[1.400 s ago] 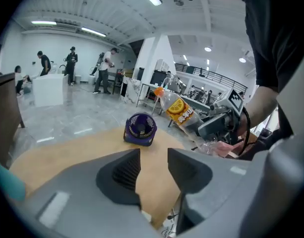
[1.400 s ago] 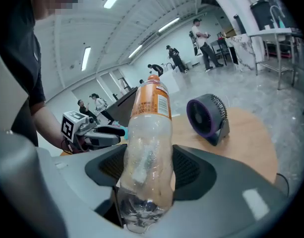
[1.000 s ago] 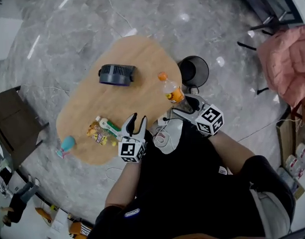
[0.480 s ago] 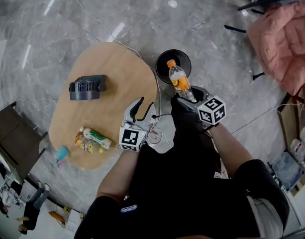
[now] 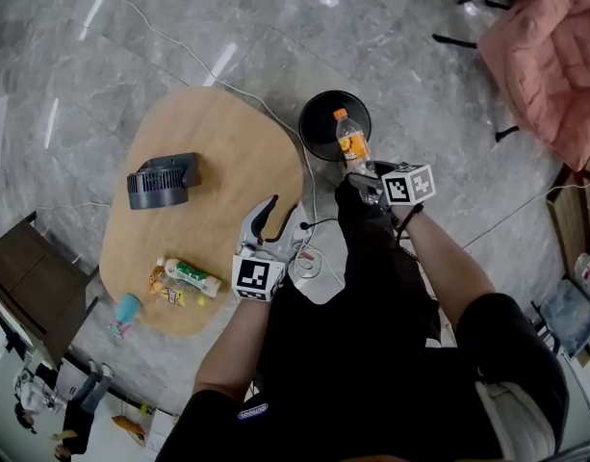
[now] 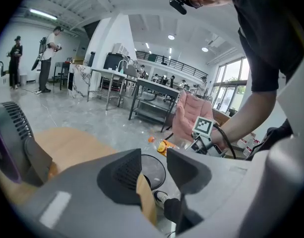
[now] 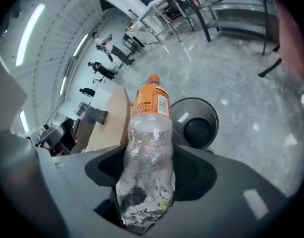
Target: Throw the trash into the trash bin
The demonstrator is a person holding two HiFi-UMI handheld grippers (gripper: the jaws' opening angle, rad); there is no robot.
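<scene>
Your right gripper (image 5: 364, 181) holds the clear plastic bottle with the orange label and orange cap (image 5: 352, 147). The right gripper view shows what the head view does not: both grey jaws press on the bottle's clear lower body, with the crumpled base nearest the camera. The bottle's long axis runs straight out along the jaws, away from you, with the cap at the far end. In that view the round black trash bin (image 7: 211, 114) lies on the grey marble floor, just right of the bottle's label.

The head view shows how the bottle stands over the bin: the cap end reaches above the bin's open mouth while the base stays in the jaws at its near rim.

Your left gripper (image 5: 270, 221) hangs over the near right edge of the oval wooden table (image 5: 218, 152), jaws spread with nothing between them. The left gripper view confirms this: through the gap you see only the bin and a shoe beside it. It also gives a side look at the bottle, which lies nearly level in front of a pink padded chair (image 6: 191, 113), its cap to the left.

Only the head view shows the rest of the table. A dark grey fan (image 5: 162, 181) sits on the far left. A green and white tube (image 5: 191, 275) and a yellow snack wrapper (image 5: 165, 289) lie together near the near edge. A light blue cup (image 5: 126, 308) is at the rim.
</scene>
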